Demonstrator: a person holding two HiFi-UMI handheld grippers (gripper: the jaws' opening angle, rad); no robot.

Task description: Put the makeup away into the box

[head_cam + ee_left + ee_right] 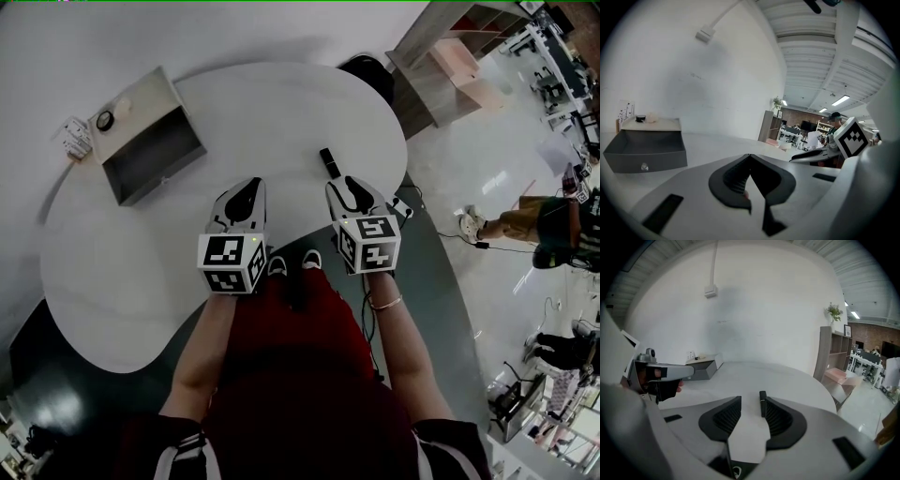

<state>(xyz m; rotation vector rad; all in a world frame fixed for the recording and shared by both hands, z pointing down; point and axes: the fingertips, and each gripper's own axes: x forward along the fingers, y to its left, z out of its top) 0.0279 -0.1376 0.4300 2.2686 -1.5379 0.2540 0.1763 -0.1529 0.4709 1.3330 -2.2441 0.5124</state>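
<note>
The reach for the makeup stick (327, 161), lying on the desk (281, 108) just ahead of the spread right tool (351, 186), is judged in hand, with straddling, pinching and carrying to the box (148, 94) called for next, while the left tool (246, 191) is seen pressed together, empty.

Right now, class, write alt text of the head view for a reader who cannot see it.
Seen from above, a person holds the left tongs and right tongs over a white table, with a black makeup stick lying just beyond the right tongs. An open grey box sits at the table's far left edge.
</note>
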